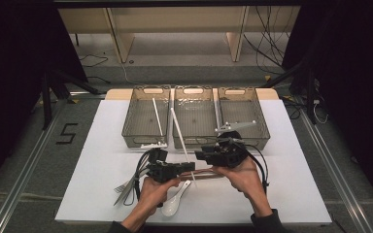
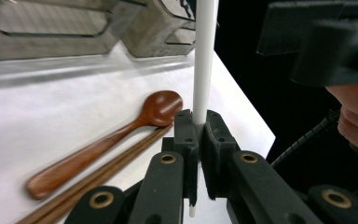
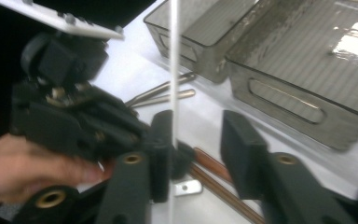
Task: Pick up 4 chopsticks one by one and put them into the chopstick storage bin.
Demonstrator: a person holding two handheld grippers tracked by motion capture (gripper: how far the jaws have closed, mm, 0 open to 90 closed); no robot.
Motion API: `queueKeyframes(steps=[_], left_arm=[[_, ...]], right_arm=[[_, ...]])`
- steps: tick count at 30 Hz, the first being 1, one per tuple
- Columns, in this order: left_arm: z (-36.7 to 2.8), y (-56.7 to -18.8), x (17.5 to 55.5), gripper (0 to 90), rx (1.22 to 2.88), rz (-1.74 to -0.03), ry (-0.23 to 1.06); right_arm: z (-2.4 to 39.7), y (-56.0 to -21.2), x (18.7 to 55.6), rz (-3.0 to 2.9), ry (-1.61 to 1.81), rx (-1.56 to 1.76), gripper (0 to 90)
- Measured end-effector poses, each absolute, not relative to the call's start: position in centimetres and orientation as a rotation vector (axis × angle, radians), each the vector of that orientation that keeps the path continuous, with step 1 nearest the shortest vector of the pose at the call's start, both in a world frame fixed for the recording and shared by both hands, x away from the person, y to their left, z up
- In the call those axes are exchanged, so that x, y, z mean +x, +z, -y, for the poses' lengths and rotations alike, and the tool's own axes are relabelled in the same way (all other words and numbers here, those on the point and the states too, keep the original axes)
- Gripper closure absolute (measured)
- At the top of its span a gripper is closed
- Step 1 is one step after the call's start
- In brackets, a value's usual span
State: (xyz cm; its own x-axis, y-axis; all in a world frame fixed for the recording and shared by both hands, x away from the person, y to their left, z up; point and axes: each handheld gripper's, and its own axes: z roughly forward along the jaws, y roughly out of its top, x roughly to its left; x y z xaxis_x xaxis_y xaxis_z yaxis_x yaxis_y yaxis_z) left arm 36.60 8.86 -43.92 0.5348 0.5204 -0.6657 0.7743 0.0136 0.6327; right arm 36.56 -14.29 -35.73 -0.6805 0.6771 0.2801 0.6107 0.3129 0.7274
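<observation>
A long white chopstick point(image 1: 178, 133) point(image 2: 204, 56) point(image 3: 174, 70) slants up from the table toward the middle grey tray point(image 1: 194, 141). My left gripper point(image 1: 188, 168) point(image 2: 198, 126) is shut on its lower part, and a short end sticks out below the pads. My right gripper point(image 1: 203, 155) point(image 3: 196, 126) stands open just to the right of the left one. The chopstick runs between its jaws, close to the left jaw, and the right jaw stands well apart from it. A hand holds each gripper.
Three grey trays point(image 1: 126, 130) line the far side of the white table; the left one holds a white chopstick point(image 1: 157, 116). A wooden spoon point(image 2: 107, 144) and wooden chopsticks point(image 2: 116, 163) lie under the grippers. A white spoon point(image 1: 175, 200) and metal cutlery point(image 1: 124, 191) lie near the front.
</observation>
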Motion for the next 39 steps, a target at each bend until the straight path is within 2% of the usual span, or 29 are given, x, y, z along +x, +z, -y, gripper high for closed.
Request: queueKeyframes(steps=[7,10,25,39], left_arm=[[-10.8,-42.8,37.3,85.2,1.658,-1.120,-0.243],[-12.2,-42.0,37.8,85.3,1.669,-1.126,-0.215],[-18.9,-37.9,41.4,85.2,1.716,-1.205,-0.102],[-20.4,-36.2,45.8,85.1,1.701,-1.281,-0.050]], right_arm=[[16.4,-36.2,36.3,-2.453,1.276,1.230,44.5],[17.3,-37.3,36.0,-2.469,1.210,1.240,41.3],[21.6,-40.7,33.0,-2.423,1.188,1.285,30.5],[22.1,-42.4,31.4,-2.434,1.174,1.262,26.5]])
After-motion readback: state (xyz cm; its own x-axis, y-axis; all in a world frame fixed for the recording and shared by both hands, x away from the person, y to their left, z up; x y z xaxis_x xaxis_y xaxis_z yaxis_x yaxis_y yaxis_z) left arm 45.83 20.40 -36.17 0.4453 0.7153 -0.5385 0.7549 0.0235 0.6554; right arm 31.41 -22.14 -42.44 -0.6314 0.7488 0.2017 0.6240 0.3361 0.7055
